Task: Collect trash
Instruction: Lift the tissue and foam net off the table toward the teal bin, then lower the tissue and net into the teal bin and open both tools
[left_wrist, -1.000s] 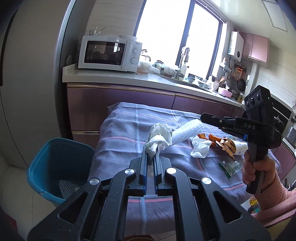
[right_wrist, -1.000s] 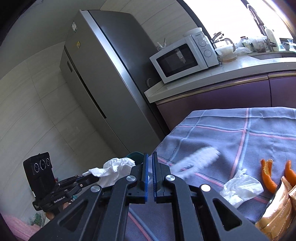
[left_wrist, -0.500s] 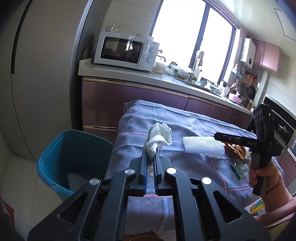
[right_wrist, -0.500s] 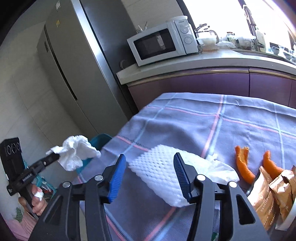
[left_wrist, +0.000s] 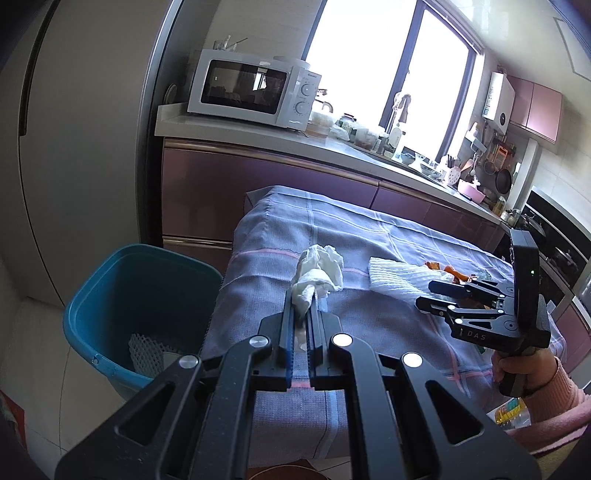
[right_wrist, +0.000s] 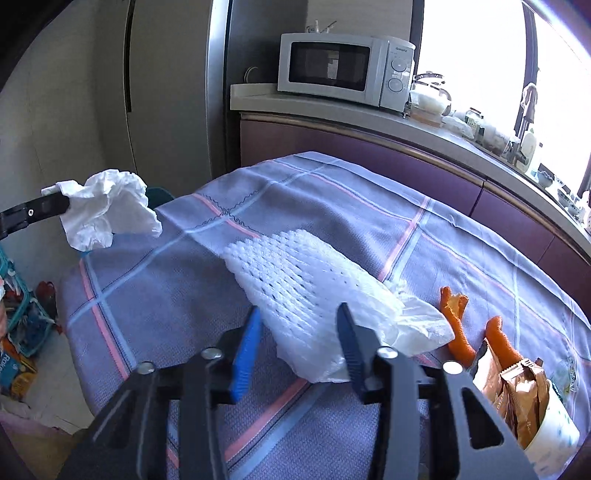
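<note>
We hold a crumpled tissue (left_wrist: 318, 275) tight in our left gripper (left_wrist: 300, 310), up over the table edge (left_wrist: 273, 236) near the blue bin (left_wrist: 110, 295). A white foam net (right_wrist: 303, 291) lies on the cloth. Our right gripper (right_wrist: 299, 332) has just been closing around it, its jaws apart and not pressing yet.

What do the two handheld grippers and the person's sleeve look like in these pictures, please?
Both the left gripper and the right gripper are black, angular linkages with silver rivets and blue-edged fingers. The right gripper's body carries white "DAS" lettering, a small green light and a pistol-style handle. The sleeve is pink ribbed knit.
</note>
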